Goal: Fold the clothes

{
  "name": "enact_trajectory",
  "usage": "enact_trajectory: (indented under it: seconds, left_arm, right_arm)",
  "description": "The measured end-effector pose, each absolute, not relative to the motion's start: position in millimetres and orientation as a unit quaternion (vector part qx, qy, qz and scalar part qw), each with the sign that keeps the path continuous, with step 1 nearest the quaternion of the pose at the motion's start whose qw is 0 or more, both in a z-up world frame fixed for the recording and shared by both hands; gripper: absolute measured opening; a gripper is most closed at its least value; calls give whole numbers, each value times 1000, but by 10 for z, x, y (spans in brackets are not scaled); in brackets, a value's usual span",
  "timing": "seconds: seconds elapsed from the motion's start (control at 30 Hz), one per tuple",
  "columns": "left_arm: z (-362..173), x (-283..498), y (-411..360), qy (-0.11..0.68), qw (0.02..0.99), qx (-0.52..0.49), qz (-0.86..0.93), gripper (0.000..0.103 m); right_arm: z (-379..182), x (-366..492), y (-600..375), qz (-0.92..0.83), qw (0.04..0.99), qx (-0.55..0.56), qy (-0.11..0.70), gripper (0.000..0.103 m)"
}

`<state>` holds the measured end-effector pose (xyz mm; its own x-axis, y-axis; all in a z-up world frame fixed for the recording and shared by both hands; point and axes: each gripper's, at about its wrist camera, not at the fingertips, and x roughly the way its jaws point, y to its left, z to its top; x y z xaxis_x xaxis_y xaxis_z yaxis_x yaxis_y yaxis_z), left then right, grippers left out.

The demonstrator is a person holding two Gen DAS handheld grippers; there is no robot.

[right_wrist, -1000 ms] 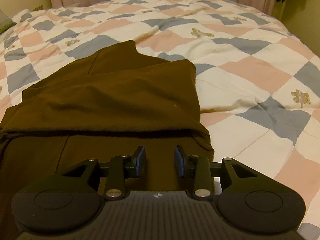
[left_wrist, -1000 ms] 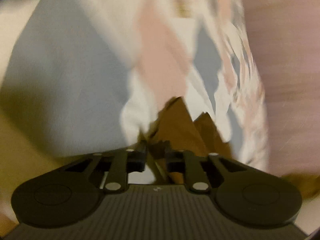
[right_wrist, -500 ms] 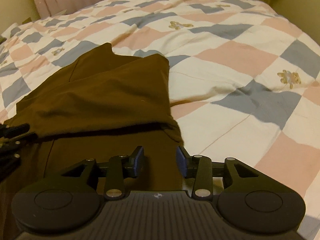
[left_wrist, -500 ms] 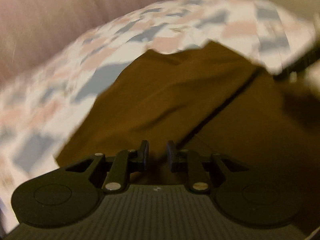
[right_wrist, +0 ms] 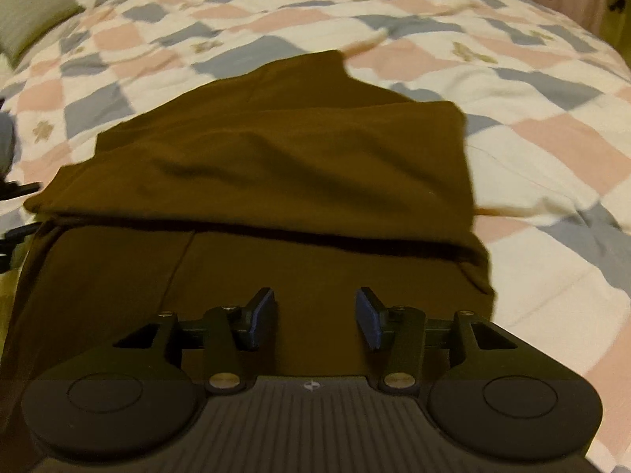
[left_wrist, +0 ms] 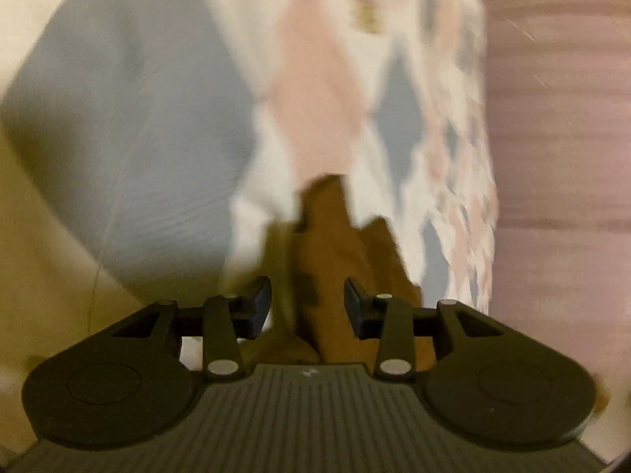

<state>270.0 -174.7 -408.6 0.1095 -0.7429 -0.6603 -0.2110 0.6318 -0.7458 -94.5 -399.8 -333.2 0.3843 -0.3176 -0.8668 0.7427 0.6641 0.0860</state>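
The right gripper (right_wrist: 315,317) has its 2 fingers (right_wrist: 258,317) spread apart with nothing between them, poised over the near, flat layer of a dark brown garment (right_wrist: 276,181). Just beyond the fingers a folded-over upper layer of the same garment crosses the view, its edge casting a dark line. The garment lies on a bed under a checked quilt (right_wrist: 532,126) of pink, grey-blue and white squares with small bear prints. A grey pillow (right_wrist: 31,15) sits at the far left corner; pinkish curtains hang behind.

The left gripper (left_wrist: 307,307), in a heavily blurred view, also has its fingers (left_wrist: 258,307) parted, and a bunched ridge of the brown garment (left_wrist: 335,260) runs between them; whether they touch it cannot be told. The quilt (left_wrist: 130,126) surrounds it.
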Motion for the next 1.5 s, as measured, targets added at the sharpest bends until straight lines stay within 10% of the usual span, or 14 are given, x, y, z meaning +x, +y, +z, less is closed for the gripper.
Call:
enact_trajectory:
  seconds: [0.13, 0.23, 0.43, 0.6, 0.9, 0.97, 1.03, 1.27, 1.5]
  left_arm:
    - [-4165, 2729, -1929, 624, 654, -379, -195, 24]
    - [-3818, 2649, -2387, 580, 747, -180, -272, 12]
    - [-3461, 1170, -3091, 162, 769, 387, -483, 3]
    - [-3845, 511, -3194, -18, 643, 527, -555, 7]
    - [-3251, 1207, -3162, 243, 686, 308, -613, 32]
    - [-3121, 1496, -3148, 299, 693, 224, -616, 29]
    - [-3138, 1691, -3228, 332, 706, 191, -595, 19]
    - [-3596, 1777, -3384, 399, 676, 233, -574, 19]
    - [-3125, 2315, -3711, 336, 668, 251, -615, 28]
  right_arm:
    - [-3373, -911, -3984, -332, 794, 241, 449, 49]
    - [-3385, -934, -3993, -335, 792, 245, 449, 49]
    - [-3418, -1039, -4052, -342, 788, 258, 443, 49]
    - [-3408, -1096, -4094, -344, 787, 264, 439, 49]
    - [-3108, -1094, -4238, -311, 821, 329, 347, 52]
    - [-3072, -950, -4267, -272, 841, 342, 320, 43]
    - [-3113, -714, -4311, -229, 855, 352, 305, 10]
    - [-3685, 10, -4548, -149, 829, 378, 385, 3]
    - [-3177, -505, -5443, -197, 855, 328, 351, 41]
